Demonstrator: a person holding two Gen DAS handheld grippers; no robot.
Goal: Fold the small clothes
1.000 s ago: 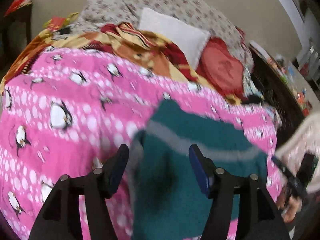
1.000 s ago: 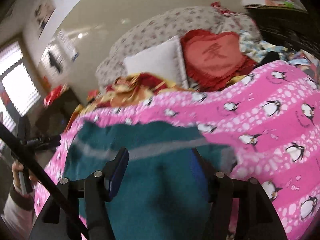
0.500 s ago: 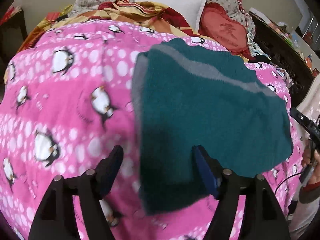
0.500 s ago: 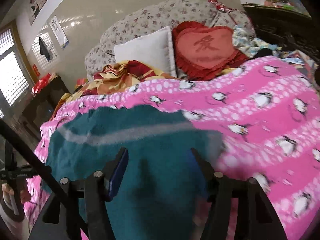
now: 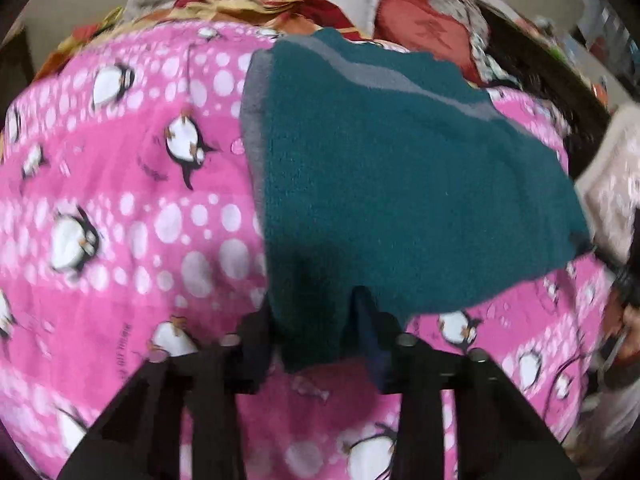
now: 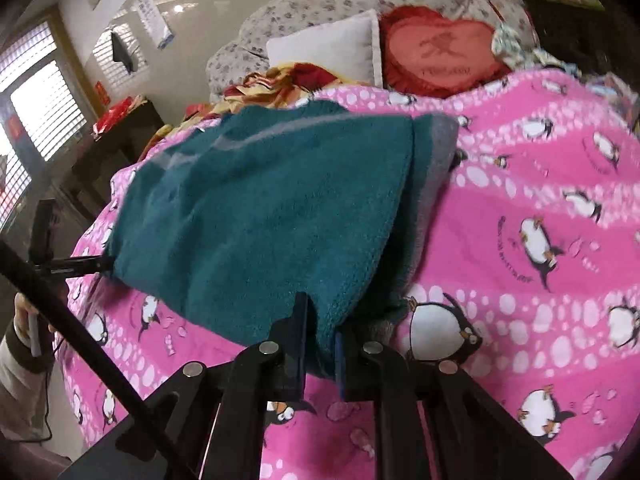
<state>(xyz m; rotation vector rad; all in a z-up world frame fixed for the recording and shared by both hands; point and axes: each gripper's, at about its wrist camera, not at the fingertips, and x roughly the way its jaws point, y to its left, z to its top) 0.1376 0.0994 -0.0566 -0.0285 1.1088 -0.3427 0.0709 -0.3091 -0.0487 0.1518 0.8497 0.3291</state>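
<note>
A teal knitted garment (image 5: 392, 168) with a grey stripe and grey edge lies folded over on the pink penguin blanket (image 5: 120, 200). My left gripper (image 5: 312, 332) is shut on its near left corner. In the right wrist view the same teal garment (image 6: 264, 216) spreads across the pink blanket (image 6: 540, 240), and my right gripper (image 6: 320, 340) is shut on its near right corner. The garment's near edge is lifted a little off the blanket between the two grippers.
At the head of the bed are a white pillow (image 6: 332, 48), a red heart cushion (image 6: 440, 52), a floral duvet (image 6: 320, 4) and a crumpled yellow-red cloth (image 5: 256, 4). Dark furniture (image 6: 120, 136) stands to the left by the window.
Both grippers have closed from open onto the garment's near corners. The cameras moved down and closer to the near edge of the garment.
</note>
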